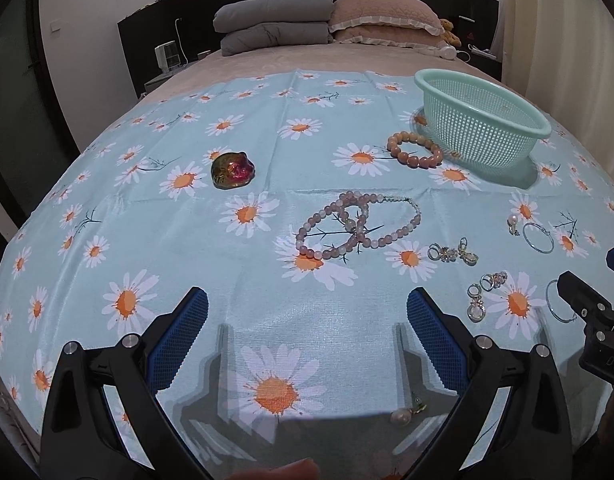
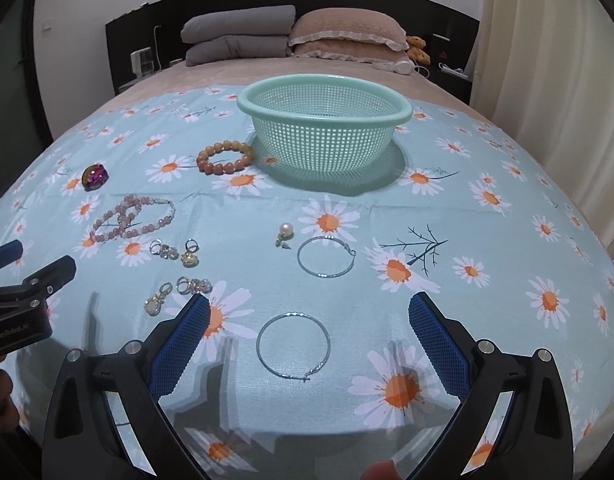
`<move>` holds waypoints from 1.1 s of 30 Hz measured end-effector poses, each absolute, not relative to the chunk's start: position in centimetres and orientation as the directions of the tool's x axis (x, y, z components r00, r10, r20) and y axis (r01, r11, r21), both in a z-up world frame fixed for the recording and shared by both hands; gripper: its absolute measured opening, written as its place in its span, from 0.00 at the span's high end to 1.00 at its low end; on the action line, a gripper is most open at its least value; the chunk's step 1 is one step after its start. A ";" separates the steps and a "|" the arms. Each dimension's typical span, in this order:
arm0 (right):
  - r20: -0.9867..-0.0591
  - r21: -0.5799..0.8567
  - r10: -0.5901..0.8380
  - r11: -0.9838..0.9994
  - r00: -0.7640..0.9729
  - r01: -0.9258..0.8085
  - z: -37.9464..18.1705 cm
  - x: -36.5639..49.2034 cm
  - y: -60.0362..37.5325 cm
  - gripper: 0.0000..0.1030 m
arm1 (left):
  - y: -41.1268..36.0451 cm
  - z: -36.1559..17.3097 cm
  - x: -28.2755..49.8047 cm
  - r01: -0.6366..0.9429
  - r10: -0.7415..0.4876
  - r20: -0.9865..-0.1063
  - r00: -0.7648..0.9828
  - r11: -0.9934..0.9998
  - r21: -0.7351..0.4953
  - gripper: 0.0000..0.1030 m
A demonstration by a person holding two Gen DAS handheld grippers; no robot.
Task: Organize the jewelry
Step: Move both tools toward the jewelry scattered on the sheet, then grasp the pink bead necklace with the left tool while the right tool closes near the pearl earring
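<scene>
- Right wrist view: right gripper (image 2: 309, 320) spread wide and empty, low over the cloth (image 2: 487, 320), near hoop (image 2: 293, 346) lying flat between its pads.
- Left gripper (image 1: 307, 316) also released, nothing in it; a pearl earring (image 1: 403, 414) sits low by its right finger, pink beads (image 1: 357, 224) lie ahead.
- Step in hand looks like picking up the near hoop (thin wire, flat on fabric): come down straight, pinch across the wire on one side, and close slowly so it doesn't skate or snag cloth.
- Likely goal is the basket (image 2: 325, 96), seemingly empty, well behind; carry level, drop inside the rim.
- Still loose: second hoop (image 2: 326, 256), pearl (image 2: 285, 231), four gold earrings (image 2: 175, 254), orange bracelet (image 2: 226, 157) just beside the basket, iridescent stone (image 2: 94, 176) far left.
- Surface: daisy-print cloth, soft and creased, spread over a bed.
- Room: pillows (image 2: 347, 34) and folded grey quilt (image 2: 237, 34) at a dark headboard, curtain (image 2: 547, 80) on the right.
</scene>
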State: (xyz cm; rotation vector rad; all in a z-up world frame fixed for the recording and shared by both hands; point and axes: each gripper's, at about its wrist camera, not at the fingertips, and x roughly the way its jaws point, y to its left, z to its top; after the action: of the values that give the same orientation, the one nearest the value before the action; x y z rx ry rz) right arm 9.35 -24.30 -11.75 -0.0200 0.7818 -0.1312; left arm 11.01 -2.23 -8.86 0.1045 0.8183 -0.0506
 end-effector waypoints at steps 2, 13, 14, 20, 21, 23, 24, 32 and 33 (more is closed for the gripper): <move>-0.709 -0.056 -0.120 0.992 0.695 0.114 -12.2 10.4 -24.7 0.07 | -2.5 -9.2 12.0 0.092 -0.012 -0.735 0.678 0.993 0.069 0.05; -0.734 -0.073 -0.139 0.989 0.664 0.126 -14.4 15.5 -26.0 0.07 | -3.8 -10.8 17.2 0.104 0.013 -0.744 0.668 0.988 0.110 0.05; -0.738 -0.072 -0.140 0.989 0.660 0.129 -14.6 15.9 -26.1 0.07 | -3.8 -11.1 17.6 0.102 0.018 -0.748 0.664 0.988 0.115 0.05; -0.763 -0.019 -0.102 0.991 0.639 0.136 -15.9 17.0 -26.7 0.07 | -3.6 -12.3 19.1 0.110 -0.007 -0.764 0.645 0.990 0.084 0.05; -0.760 -0.015 -0.100 0.991 0.642 0.136 -15.9 16.9 -26.8 0.07 | -3.6 -12.7 19.1 0.113 -0.016 -0.764 0.645 0.991 0.075 0.04; -0.760 -0.019 -0.104 0.990 0.642 0.137 -16.0 16.8 -26.7 0.07 | -3.4 -13.0 19.0 0.109 -0.026 -0.761 0.648 0.992 0.060 0.04; -0.758 -0.017 -0.102 0.990 0.644 0.137 -16.0 16.8 -26.7 0.07 | -3.4 -13.0 19.0 0.108 -0.030 -0.760 0.649 0.993 0.054 0.04; -0.763 0.018 -0.073 0.991 0.643 0.135 -16.1 16.9 -26.9 0.06 | -3.5 -13.2 18.8 0.096 -0.022 -0.750 0.661 0.994 0.056 0.04; -0.764 0.019 -0.070 0.991 0.642 0.132 -16.1 16.9 -26.9 0.06 | -3.4 -13.2 18.7 0.096 -0.026 -0.750 0.660 0.994 0.050 0.04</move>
State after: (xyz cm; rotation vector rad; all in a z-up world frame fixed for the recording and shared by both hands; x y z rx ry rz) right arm 16.90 -26.87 -16.07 0.0755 0.8668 -0.1152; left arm 18.72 -3.42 -13.18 0.0882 0.8469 -0.0693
